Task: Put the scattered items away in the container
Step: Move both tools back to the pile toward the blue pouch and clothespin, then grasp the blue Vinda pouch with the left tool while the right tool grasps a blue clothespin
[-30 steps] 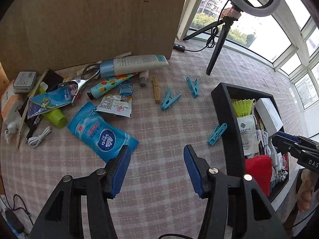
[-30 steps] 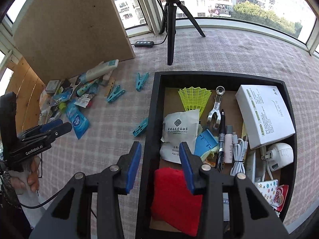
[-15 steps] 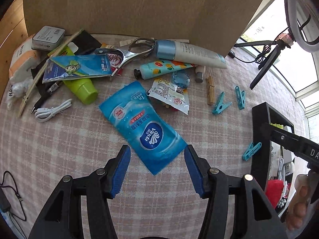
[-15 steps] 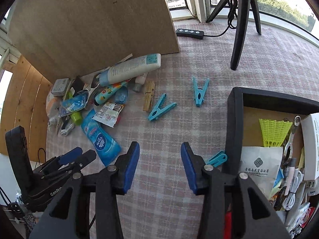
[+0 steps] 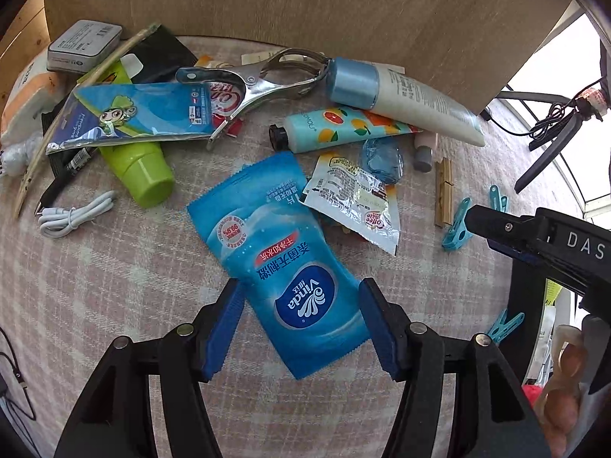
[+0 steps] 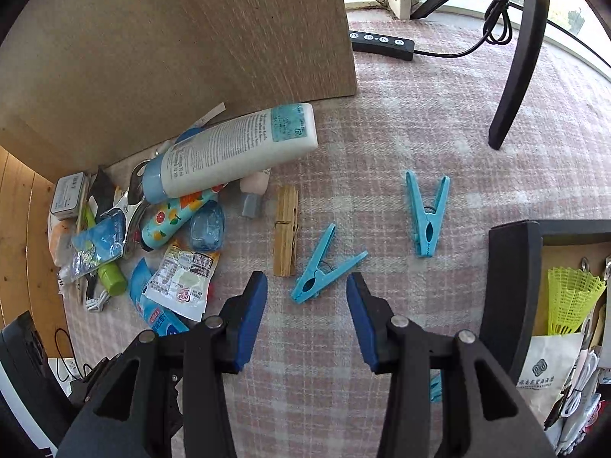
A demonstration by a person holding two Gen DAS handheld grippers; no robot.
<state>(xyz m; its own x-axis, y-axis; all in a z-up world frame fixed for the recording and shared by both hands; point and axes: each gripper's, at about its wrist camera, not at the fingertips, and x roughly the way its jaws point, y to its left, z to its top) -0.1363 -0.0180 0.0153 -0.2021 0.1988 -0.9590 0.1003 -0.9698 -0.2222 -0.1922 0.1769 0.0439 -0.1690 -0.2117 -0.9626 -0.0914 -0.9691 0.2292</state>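
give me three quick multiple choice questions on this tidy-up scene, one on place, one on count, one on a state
1. What lies between the left gripper jaws?
A. blue wipes pack
B. green tube
C. wooden peg

2. How many blue clothes pegs lie fully in view on the cloth in the right wrist view?
A. two
B. five
C. none

3. The right gripper jaws are:
A. open
B. shut on a peg
C. shut on a tube

Answers:
1 A, the blue wipes pack sits between the pads.
2 A, one near peg and one far peg.
3 A, the pads stand apart, holding nothing.

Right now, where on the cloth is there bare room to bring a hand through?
Bare cloth lies between the blue clothespin and the tripod leg, and below the white cable. It is crowded against the wooden board.
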